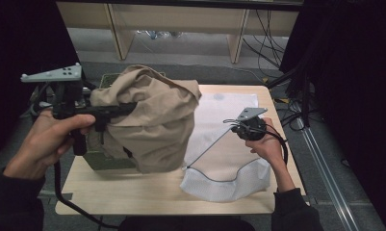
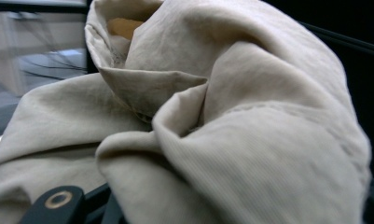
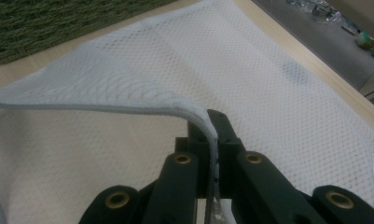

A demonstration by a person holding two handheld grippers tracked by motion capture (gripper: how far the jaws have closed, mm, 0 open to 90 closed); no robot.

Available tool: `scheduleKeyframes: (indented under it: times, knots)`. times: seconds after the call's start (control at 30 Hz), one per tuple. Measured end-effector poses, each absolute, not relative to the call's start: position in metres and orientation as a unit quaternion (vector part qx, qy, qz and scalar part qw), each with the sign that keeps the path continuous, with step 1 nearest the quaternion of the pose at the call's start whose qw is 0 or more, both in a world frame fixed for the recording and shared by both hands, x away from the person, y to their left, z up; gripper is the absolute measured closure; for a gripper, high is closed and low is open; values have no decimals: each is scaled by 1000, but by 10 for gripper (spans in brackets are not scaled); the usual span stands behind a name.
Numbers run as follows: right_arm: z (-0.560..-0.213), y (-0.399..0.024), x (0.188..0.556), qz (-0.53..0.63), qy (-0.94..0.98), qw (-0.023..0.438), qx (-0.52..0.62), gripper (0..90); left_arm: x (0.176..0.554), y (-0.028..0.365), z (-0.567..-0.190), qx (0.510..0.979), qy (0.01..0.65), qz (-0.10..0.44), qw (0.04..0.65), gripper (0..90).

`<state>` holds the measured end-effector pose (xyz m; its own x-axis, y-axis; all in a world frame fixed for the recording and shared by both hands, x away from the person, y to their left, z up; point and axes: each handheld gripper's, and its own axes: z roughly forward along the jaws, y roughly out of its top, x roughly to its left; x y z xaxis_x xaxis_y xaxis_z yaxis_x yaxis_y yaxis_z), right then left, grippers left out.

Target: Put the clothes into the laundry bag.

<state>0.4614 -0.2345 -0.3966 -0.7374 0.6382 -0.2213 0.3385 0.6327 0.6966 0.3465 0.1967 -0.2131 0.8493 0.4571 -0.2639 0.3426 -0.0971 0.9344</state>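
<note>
Overhead, both hands work cloth at a wooden table (image 1: pixel 133 192)
Raised above the table's left side, the left gripper (image 1: pixel 125 109) is clamped on a bunched beige garment (image 1: pixel 152 120) that hangs in front of a green basket (image 1: pixel 106 161); the right gripper (image 3: pixel 211 126) pinches the grey-piped rim of a white mesh laundry bag (image 3: pixel 287 93), lifting that edge while the rest lies flat on the table's right half

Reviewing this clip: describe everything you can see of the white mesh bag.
The white mesh bag is a flat pouch of fine netting with a grey-trimmed opening edge. It lies on the right half of the wooden table, its near corner overhanging the front. The right gripper pinches the upper rim and lifts it, holding the mouth open toward the beige garment.
</note>
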Motion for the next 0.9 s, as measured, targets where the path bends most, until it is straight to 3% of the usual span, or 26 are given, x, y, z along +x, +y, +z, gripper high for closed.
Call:
scheduleKeyframes:
  times: [0.07,0.37,0.63,0.9]
  knots:
    - [-397,-235,461,323,876,230,276,895,341,180,-219,742,257,12,619,640]
    - [-397,-233,460,323,877,227,274,895,330,125,-252,772,209,-45,599,639]
    - [-396,-233,459,330,875,223,273,894,347,73,-287,770,192,-101,600,636]
    - [-393,-238,459,340,872,217,276,895,385,24,-356,786,239,-133,555,630]
